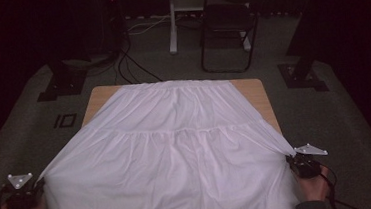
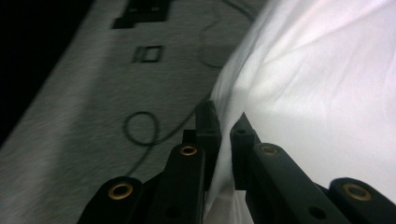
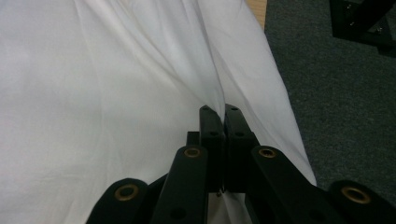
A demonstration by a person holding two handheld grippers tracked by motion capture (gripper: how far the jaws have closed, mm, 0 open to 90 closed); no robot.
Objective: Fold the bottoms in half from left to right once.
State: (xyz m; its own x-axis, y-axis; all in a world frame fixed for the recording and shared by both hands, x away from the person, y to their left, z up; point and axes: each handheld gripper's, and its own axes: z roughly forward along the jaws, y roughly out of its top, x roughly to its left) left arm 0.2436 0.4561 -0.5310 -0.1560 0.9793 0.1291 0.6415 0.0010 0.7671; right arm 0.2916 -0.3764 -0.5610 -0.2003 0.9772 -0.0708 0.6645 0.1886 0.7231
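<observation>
Here, white skirt [image 1: 177, 150] lengthwise, waistband far, hem corners pinched in left tongs [image 2: 224, 128] and right tongs [image 3: 224, 119].

The white skirt [image 1: 177, 155] covers most of the wooden table [image 1: 255, 91], and its near hem runs off the high view's bottom edge. Both forearms are cut off there too. Dark surroundings swallow the room's far corners. The floor [image 2: 70, 116] looks blurred in the left gripper view.

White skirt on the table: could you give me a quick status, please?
Left gripper and right gripper each shut on a side edge. White skirt spread taut over the table. Nothing in the way.
</observation>
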